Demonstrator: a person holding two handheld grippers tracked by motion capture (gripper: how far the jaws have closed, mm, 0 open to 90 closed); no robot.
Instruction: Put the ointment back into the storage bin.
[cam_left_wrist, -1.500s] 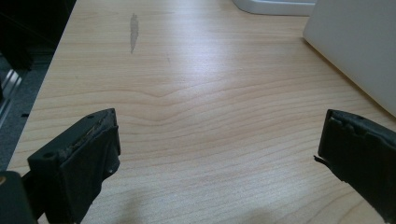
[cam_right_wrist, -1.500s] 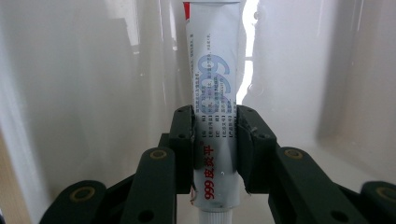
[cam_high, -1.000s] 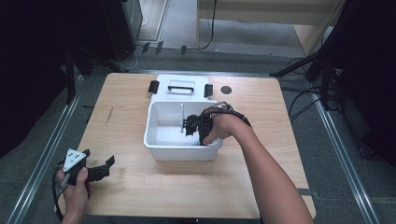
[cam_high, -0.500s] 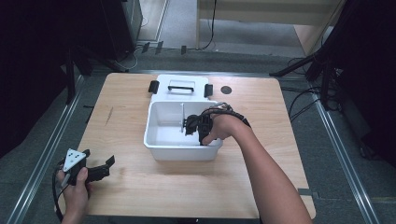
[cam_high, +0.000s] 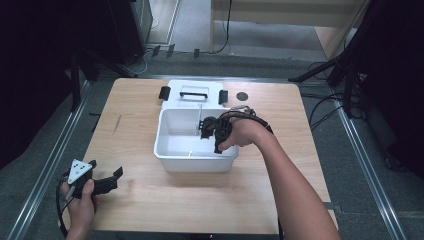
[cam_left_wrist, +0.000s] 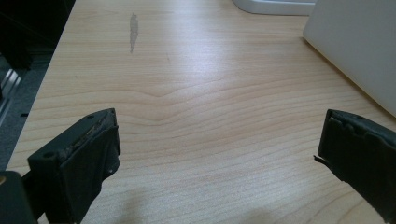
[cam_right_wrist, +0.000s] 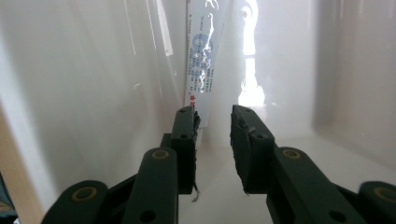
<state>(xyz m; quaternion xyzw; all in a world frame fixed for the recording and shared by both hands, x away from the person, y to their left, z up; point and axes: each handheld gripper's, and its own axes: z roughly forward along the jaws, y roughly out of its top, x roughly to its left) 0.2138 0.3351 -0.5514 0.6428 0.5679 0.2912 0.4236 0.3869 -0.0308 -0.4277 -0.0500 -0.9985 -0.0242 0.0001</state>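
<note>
Nearest, left fingers: the left gripper (cam_high: 116, 176) is held just above the bench (cam_high: 150, 210) by its near left corner, fingers spread wide with only bare wood between them.
Bin: a white bin (cam_high: 195, 159) stands at the middle of the bench, open at the top, well apart from the left gripper.
Right fingers: the right gripper (cam_right_wrist: 215, 116) reaches down inside the bin from its right side. Its fingers have just been closing and now stand a narrow gap apart, with nothing pressed between them.
Tube: a flat white tube (cam_right_wrist: 201, 51) with blue print stands nearly upright inside the bin, leaning on the wall toward the far edge of the bench.
Key relation: the tube lies straight ahead of the right fingers and slightly to the side of the left-hand one in the right gripper view. Its long axis runs up and down, along the line of the gap.
Nearer hand: the right, by far.
Likely next move: a small push forward and a shift toward that finger, so the tube's lower end enters the gap.
Lid: the bin's lid (cam_high: 212, 87) lies flat behind it at the far edge.
</note>
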